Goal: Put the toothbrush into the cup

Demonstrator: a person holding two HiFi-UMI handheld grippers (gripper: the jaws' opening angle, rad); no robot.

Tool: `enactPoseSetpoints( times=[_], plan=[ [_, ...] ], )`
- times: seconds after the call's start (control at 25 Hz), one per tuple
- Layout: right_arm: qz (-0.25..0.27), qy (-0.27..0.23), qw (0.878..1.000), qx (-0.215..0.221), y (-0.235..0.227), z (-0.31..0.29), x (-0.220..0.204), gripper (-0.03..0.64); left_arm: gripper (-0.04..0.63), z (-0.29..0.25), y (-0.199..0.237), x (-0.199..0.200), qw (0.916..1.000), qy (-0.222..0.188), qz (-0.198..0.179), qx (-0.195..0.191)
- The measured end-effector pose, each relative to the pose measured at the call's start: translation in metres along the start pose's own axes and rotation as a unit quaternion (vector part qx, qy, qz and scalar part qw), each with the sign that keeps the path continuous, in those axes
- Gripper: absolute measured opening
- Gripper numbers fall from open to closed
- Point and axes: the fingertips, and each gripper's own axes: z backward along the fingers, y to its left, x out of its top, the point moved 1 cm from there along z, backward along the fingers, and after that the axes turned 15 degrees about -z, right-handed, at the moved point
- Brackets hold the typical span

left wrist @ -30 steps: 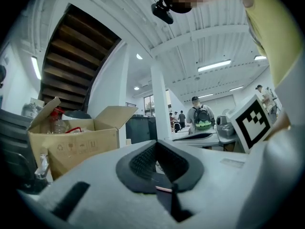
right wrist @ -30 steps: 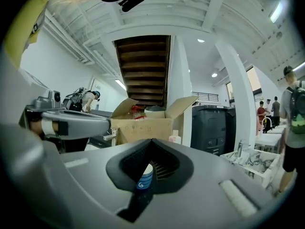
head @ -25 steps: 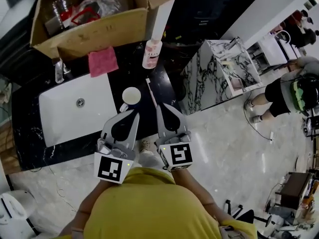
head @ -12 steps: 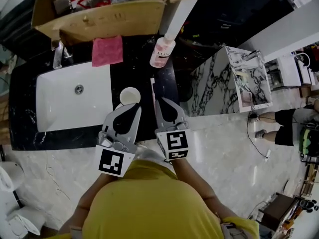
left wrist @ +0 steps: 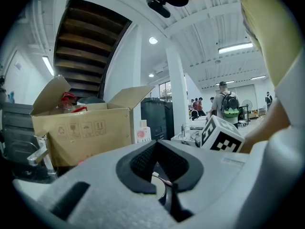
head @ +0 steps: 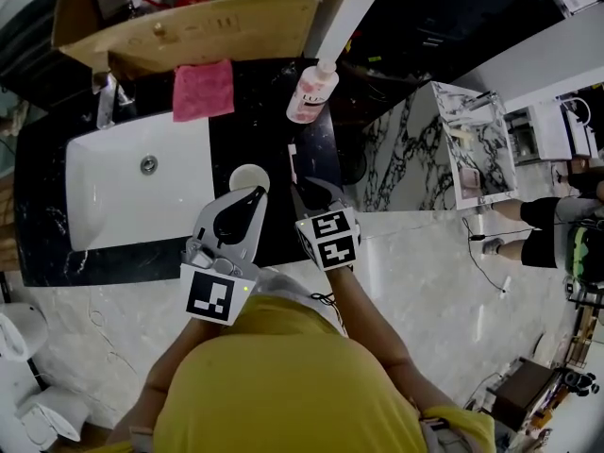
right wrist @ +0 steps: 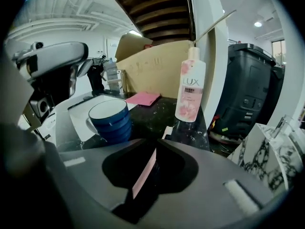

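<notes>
Holding the right tool [right wrist: 156,147] tipped down over the black bench [head: 247,121], with jaws just opened and slightly apart, astride the pink toothbrush [right wrist: 144,171] lying flat there, no squeeze on it visible. Toothbrush just right of the upright blue cup [right wrist: 108,120], tip towards the pink-and-white bottle [right wrist: 189,87]. Holding the left tool [head: 253,196] closed and empty, tips together, at the near side of the cup, beside the white sink [head: 132,196]. Farther back, under a cardboard box [head: 189,26], a pink cloth [head: 202,90].
</notes>
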Motion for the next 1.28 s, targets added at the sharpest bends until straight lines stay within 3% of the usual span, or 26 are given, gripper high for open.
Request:
enactPoseSetpoints(
  times=[0.2, 0.6, 0.76, 1.04, 1.28],
  plan=[
    [-0.018, 0.076, 0.997, 0.004, -0.006, -0.016, -0.011, 0.074, 0.003, 0.0, 0.014, 0.001, 0.9999, 0.0, 0.004, -0.01],
    [-0.041, 0.153, 0.987, 0.009, -0.017, -0.038, -0.023, 0.112, 0.003, 0.0, 0.028, -0.009, 0.9994, 0.002, 0.034, -0.01],
    [-0.015, 0.185, 0.983, 0.009, -0.017, -0.041, -0.026, 0.123, 0.003, 0.003, 0.034, -0.013, 0.9991, 0.007, 0.041, 0.0],
    [0.056, 0.238, 0.97, 0.006, -0.017, -0.044, -0.026, 0.086, 0.003, 0.008, 0.038, -0.015, 0.9995, 0.01, 0.03, 0.003],
    [0.089, 0.251, 0.964, -0.001, -0.013, -0.043, -0.026, 0.055, 0.003, 0.012, 0.041, -0.015, 0.9993, 0.008, 0.036, 0.007]
  ],
)
